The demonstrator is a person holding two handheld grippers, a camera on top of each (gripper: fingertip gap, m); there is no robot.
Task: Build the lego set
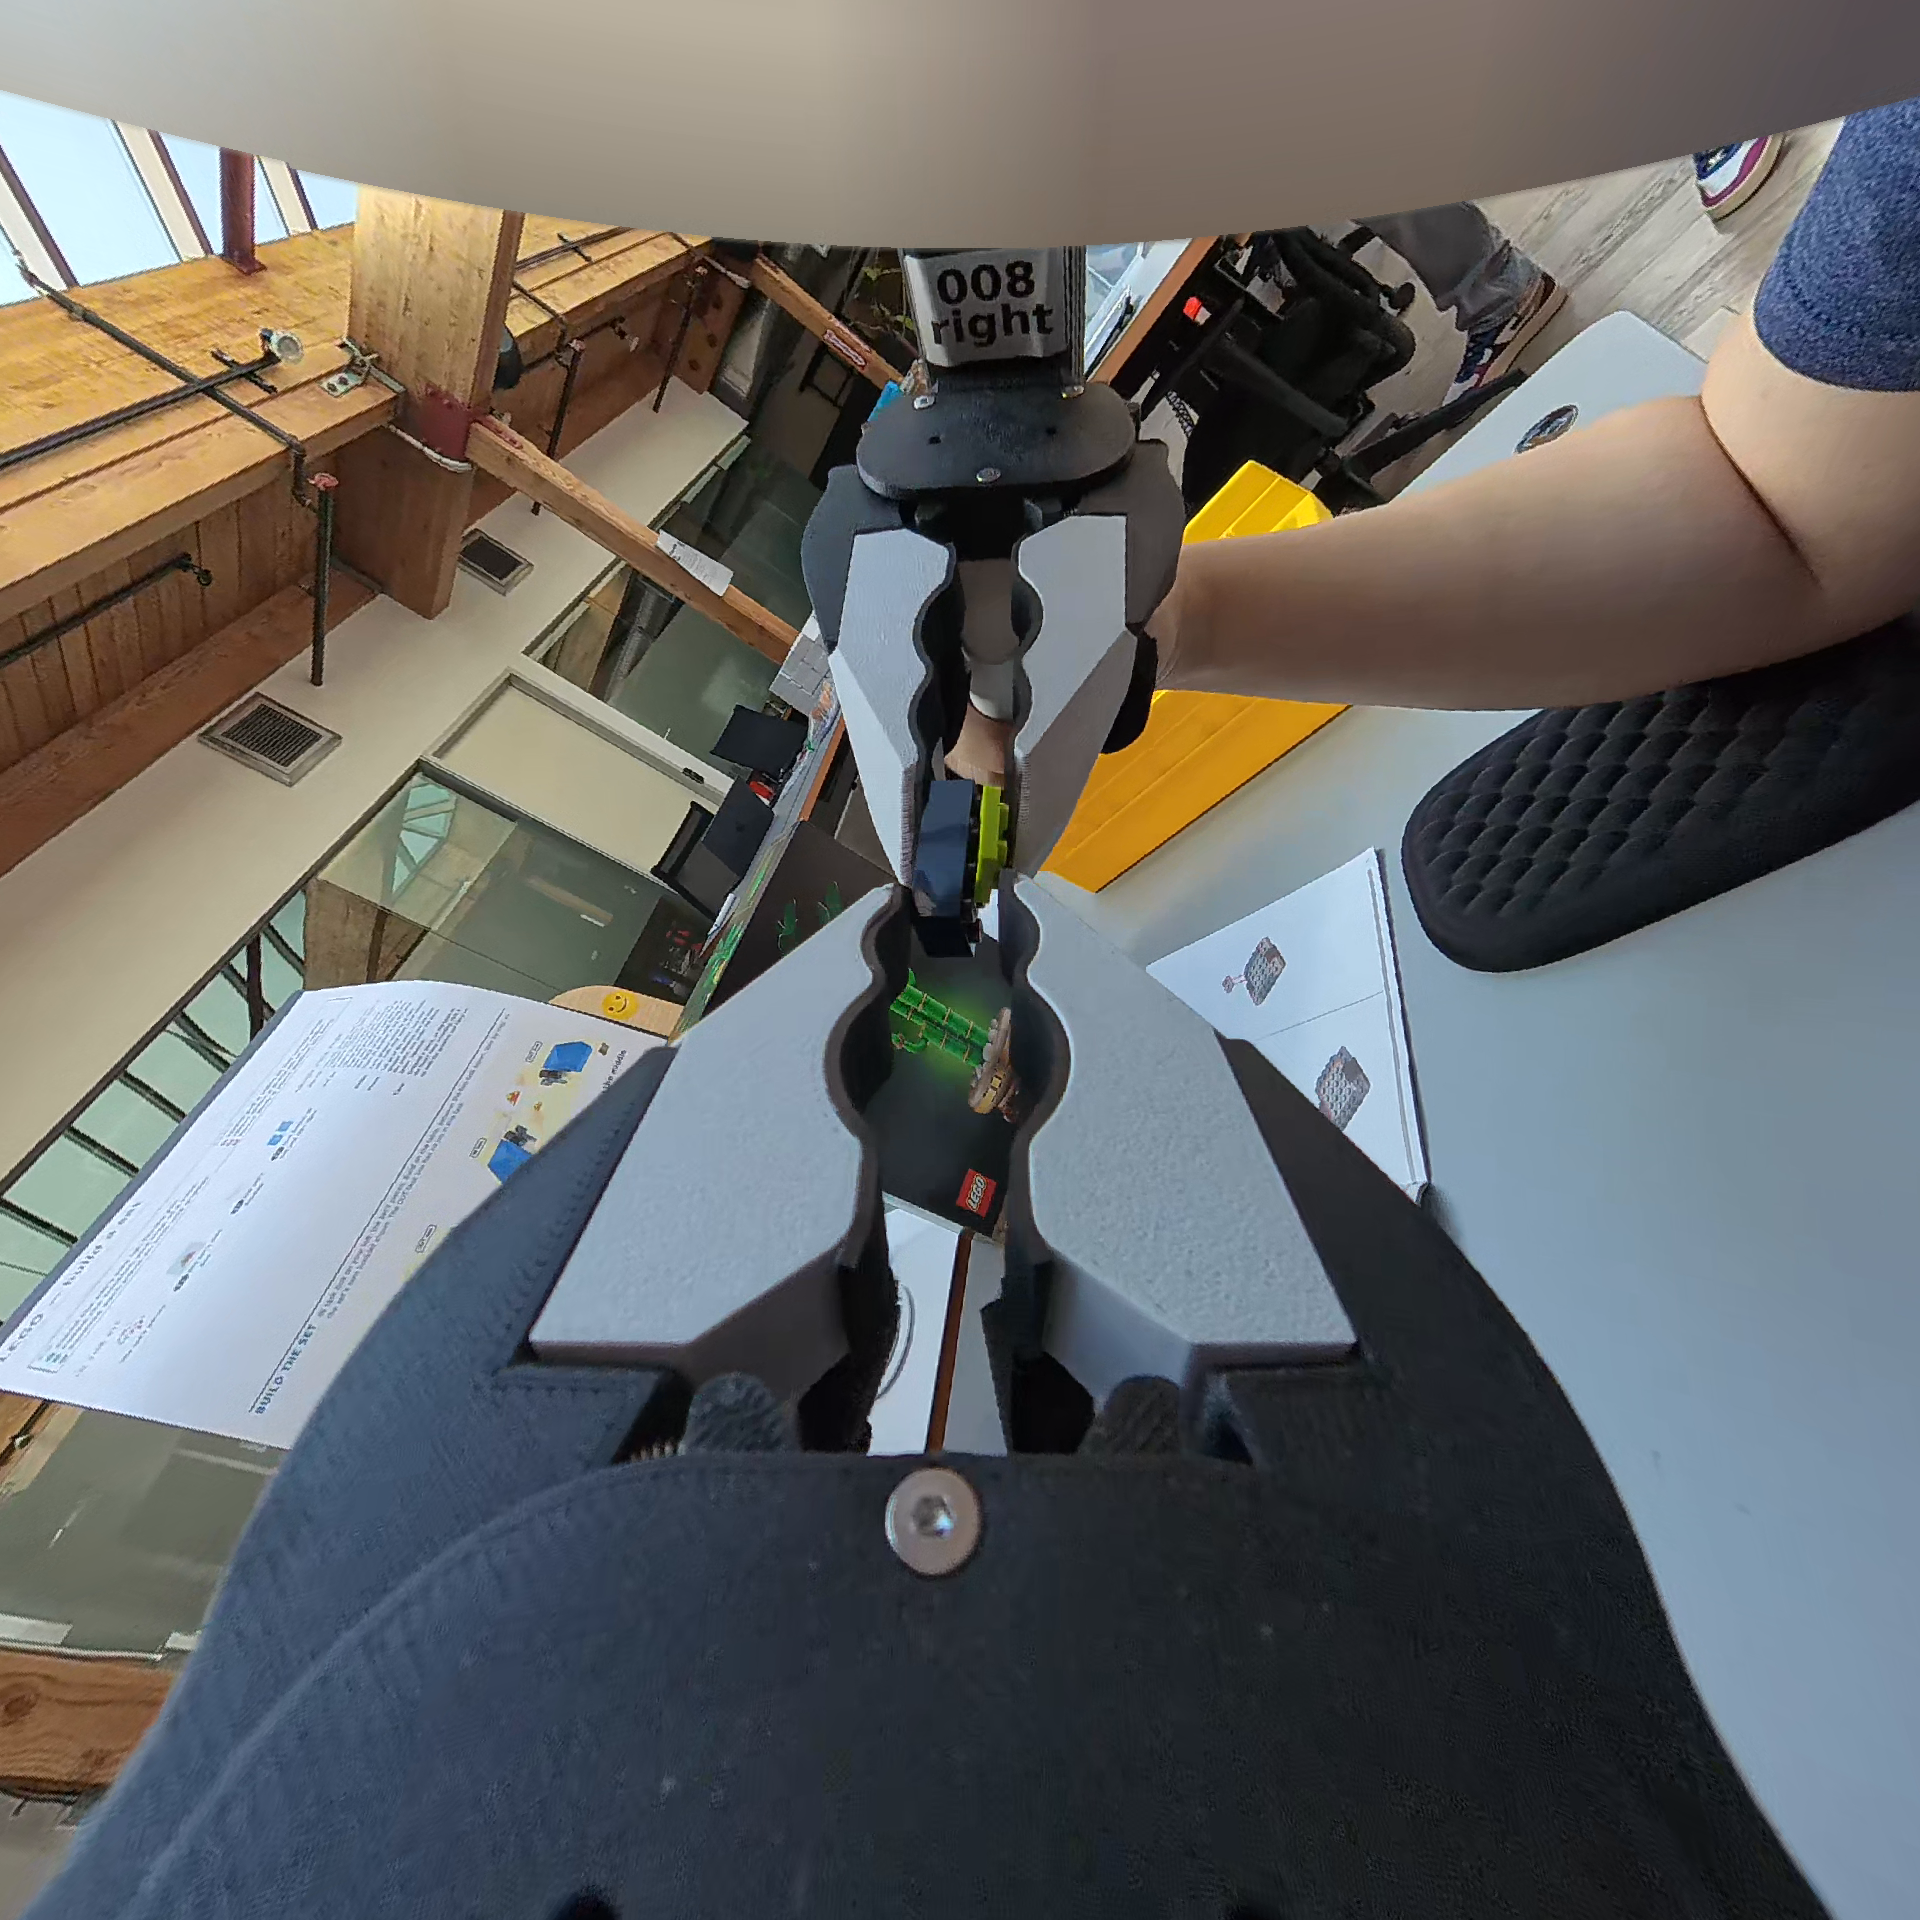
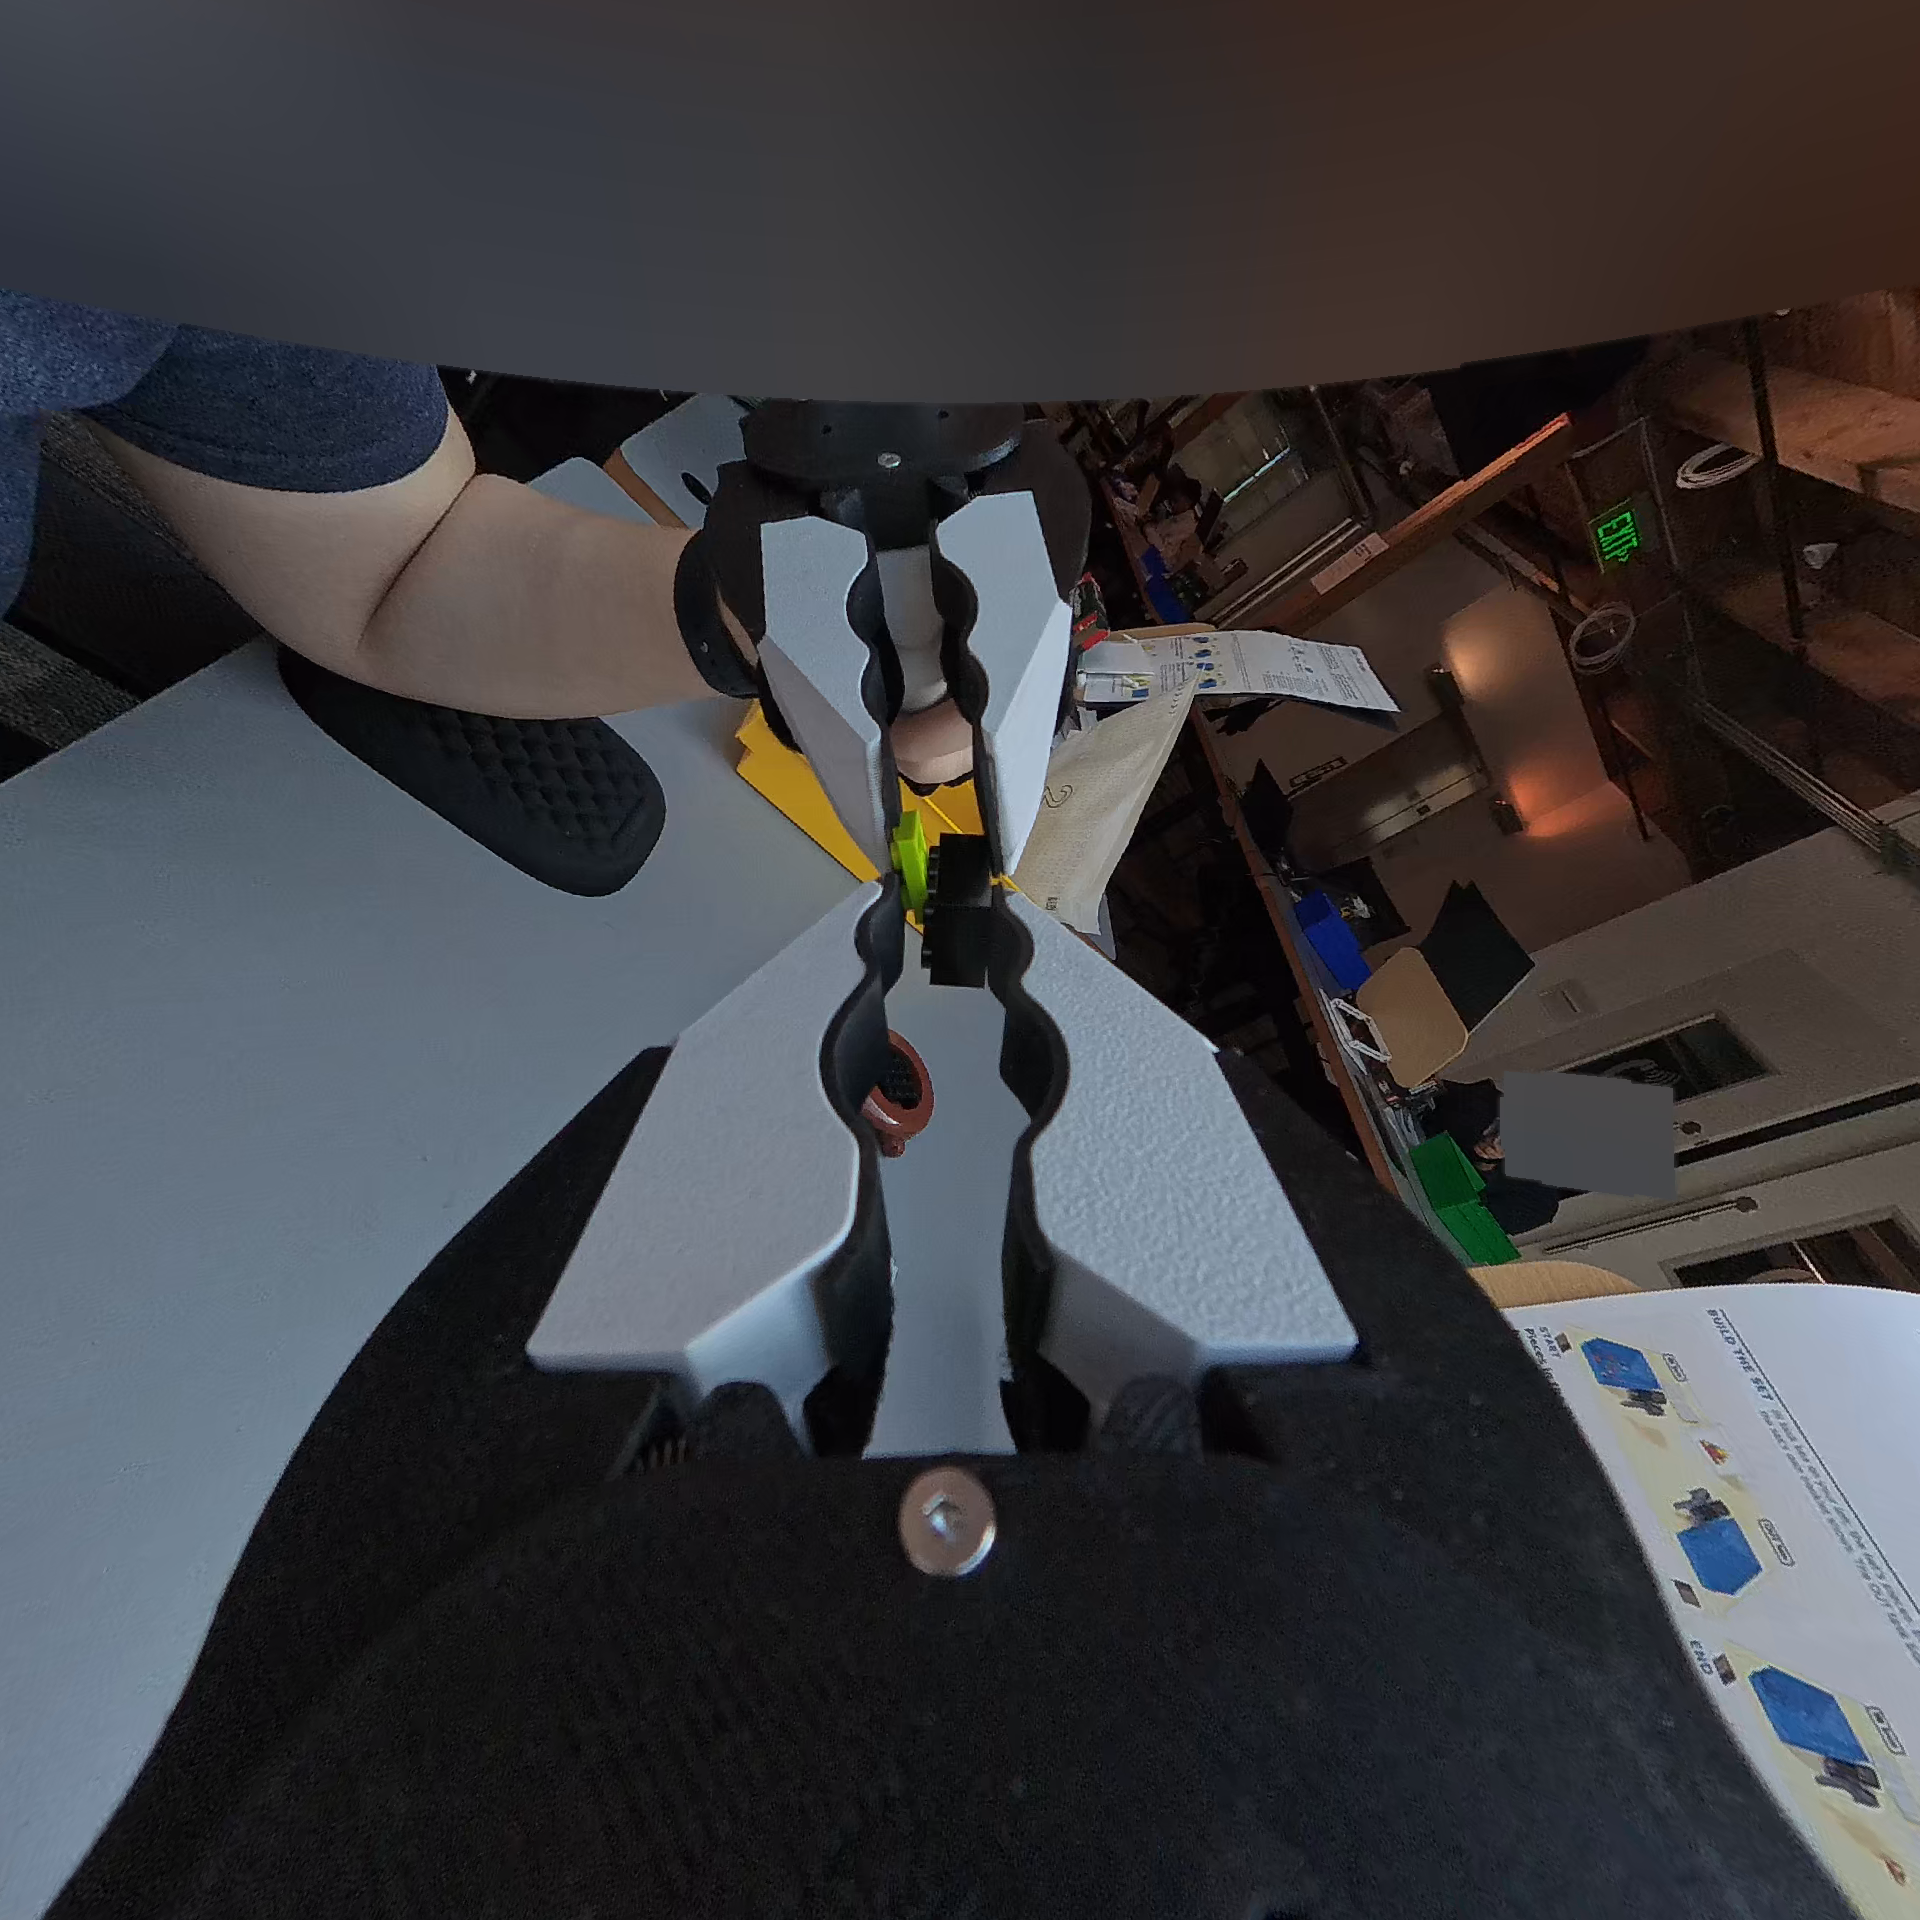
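A small lego assembly of black bricks (image 1: pixel 940 847) with a lime green plate (image 1: pixel 992 826) on one side is held in the air between my two grippers, which meet tip to tip. In the left wrist view my left gripper (image 1: pixel 958 896) is shut on the assembly's near black end (image 1: pixel 948 930). My right gripper (image 1: pixel 966 871) faces it from above, shut on the far part with the lime plate. In the right wrist view my right gripper (image 2: pixel 940 896) grips the black brick (image 2: pixel 956 940), and the left gripper (image 2: pixel 940 869) grips the lime plate (image 2: pixel 911 857) end.
Below lie a white table (image 2: pixel 312 1039), a black padded wrist rest (image 1: pixel 1662 810), a yellow bin (image 1: pixel 1195 769), an open instruction booklet (image 1: pixel 1320 997), a black lego box (image 1: pixel 945 1122), a printed sheet (image 1: pixel 260 1195) and a brown ring piece (image 2: pixel 902 1091). A person's forearm (image 1: pixel 1455 582) reaches in. Only a small space, under 4 cm, lies between the two pairs of fingers.
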